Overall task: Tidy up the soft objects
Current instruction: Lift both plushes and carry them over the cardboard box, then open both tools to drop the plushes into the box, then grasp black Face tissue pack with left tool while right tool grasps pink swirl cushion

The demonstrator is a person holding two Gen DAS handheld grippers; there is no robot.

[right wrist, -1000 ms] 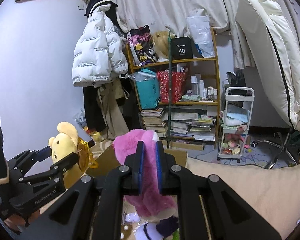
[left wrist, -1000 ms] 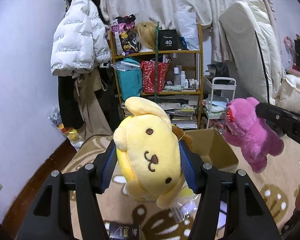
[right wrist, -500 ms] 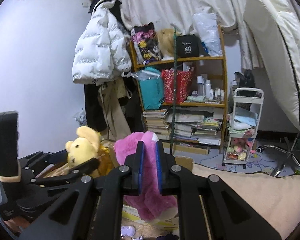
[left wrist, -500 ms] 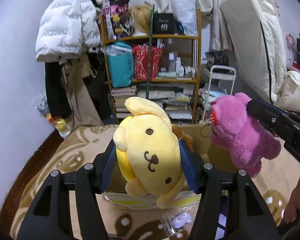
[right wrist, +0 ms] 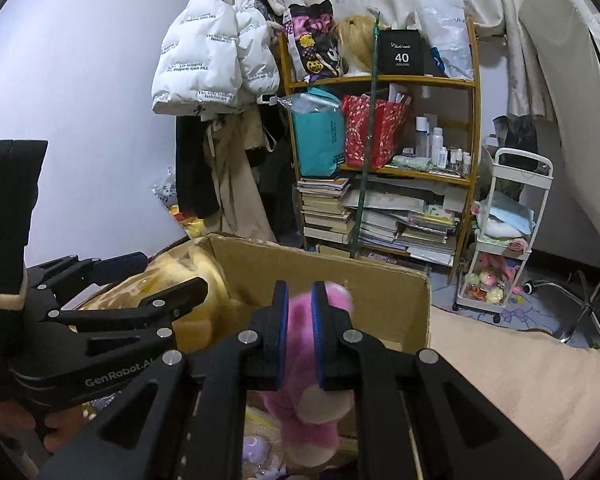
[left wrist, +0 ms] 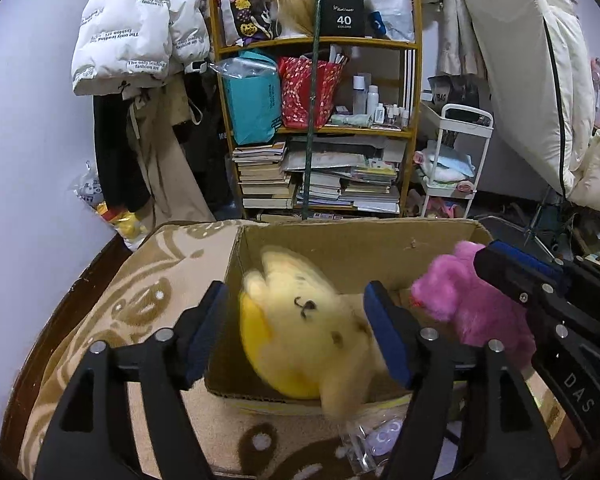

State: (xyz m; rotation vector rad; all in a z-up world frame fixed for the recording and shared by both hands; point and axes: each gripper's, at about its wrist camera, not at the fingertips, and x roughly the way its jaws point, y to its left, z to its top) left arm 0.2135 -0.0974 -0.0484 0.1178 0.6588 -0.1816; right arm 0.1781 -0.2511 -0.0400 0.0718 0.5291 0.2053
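A yellow dog plush (left wrist: pixel 300 344), blurred with motion, drops into the open cardboard box (left wrist: pixel 340 248) between the pads of my left gripper (left wrist: pixel 296 300). Those jaws are opening and the pads no longer squeeze the plush. In the right wrist view the same plush (right wrist: pixel 196 268) shows behind the left gripper (right wrist: pixel 172 276) at the box's left wall. My right gripper (right wrist: pixel 300 296) is shut on a pink plush (right wrist: pixel 304 412), which hangs over the box's (right wrist: pixel 380 292) near side. The left wrist view has that pink plush (left wrist: pixel 460 304) at the box's right end.
The box stands on a beige patterned blanket (left wrist: pixel 160 280). Behind it are a crowded wooden shelf (left wrist: pixel 320 128), a white trolley (left wrist: pixel 456 168), a hanging white puffer jacket (left wrist: pixel 132 40) and a leaning mattress (left wrist: pixel 520 80). A clear bag of small items (left wrist: pixel 380 436) lies before the box.
Both grippers have come down over the box. The left jaws have widened and the yellow plush has slipped from them, tipping down into the box. The pink plush stays gripped.
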